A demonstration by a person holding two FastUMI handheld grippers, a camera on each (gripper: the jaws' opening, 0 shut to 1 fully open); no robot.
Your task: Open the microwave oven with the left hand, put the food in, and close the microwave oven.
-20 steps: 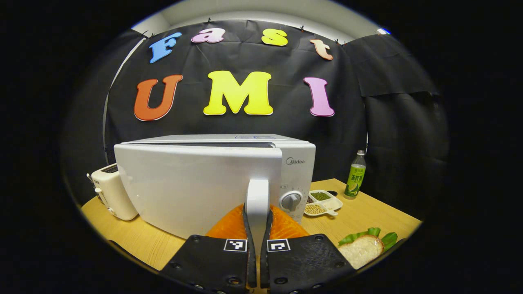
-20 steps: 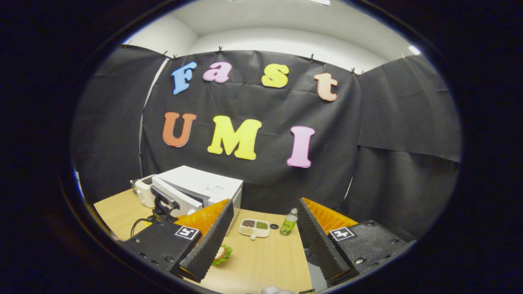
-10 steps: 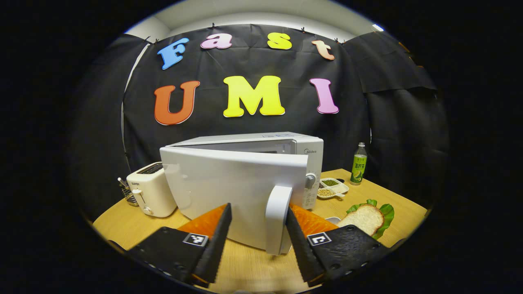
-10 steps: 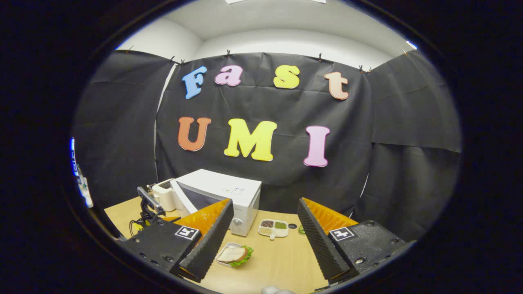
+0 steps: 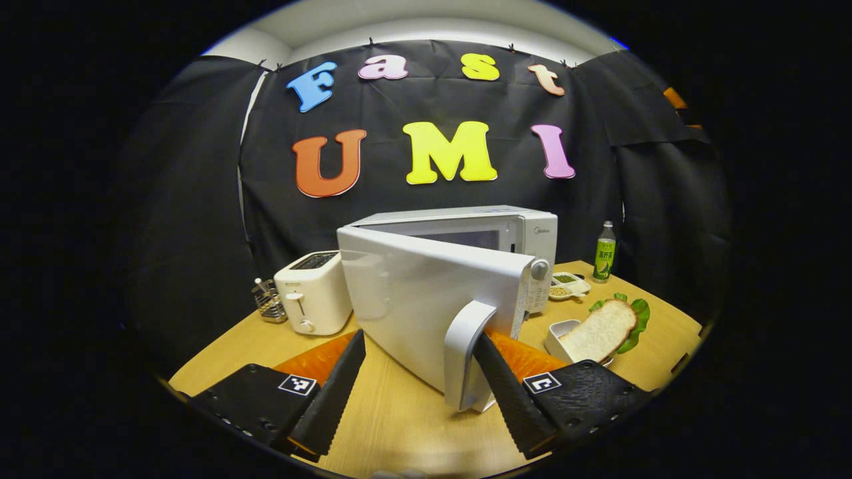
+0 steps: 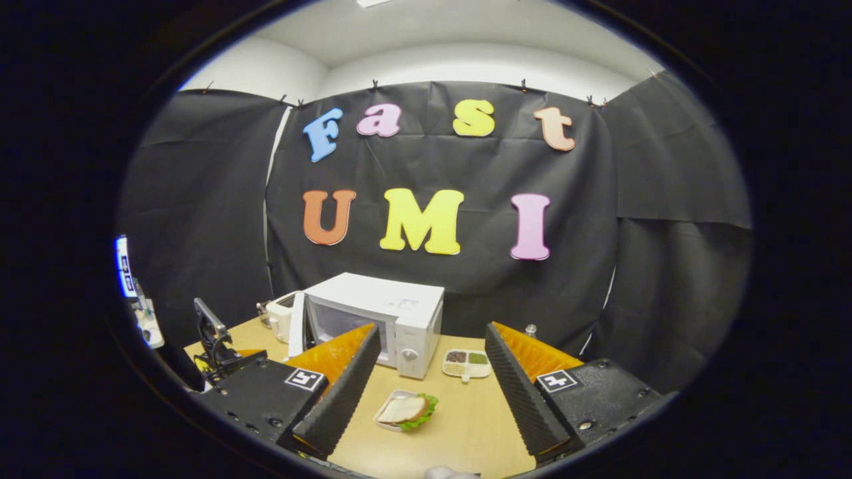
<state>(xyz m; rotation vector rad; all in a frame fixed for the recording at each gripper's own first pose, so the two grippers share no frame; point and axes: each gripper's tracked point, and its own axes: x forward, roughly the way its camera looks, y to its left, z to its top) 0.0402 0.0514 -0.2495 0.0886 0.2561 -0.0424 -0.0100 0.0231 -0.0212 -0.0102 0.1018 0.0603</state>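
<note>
In the left gripper view, the left gripper (image 5: 416, 362) is sitting wide open at lower centre, gripping nothing — the door handle (image 5: 464, 352) is standing upright between its fingers, hiding the right fingertip. The microwave (image 5: 496, 229) door (image 5: 426, 299) is hanging ajar, its interior mostly hidden. The sandwich (image 5: 599, 330) is lying at right, long axis slanting up-right. In the right gripper view, the right gripper (image 6: 432, 362) is gaping empty — the sandwich is sitting low between its fingers.

Brand "Midea" on microwave (image 5: 536, 231) front, top right corner; bottle label (image 5: 604, 254) illegible.
</note>
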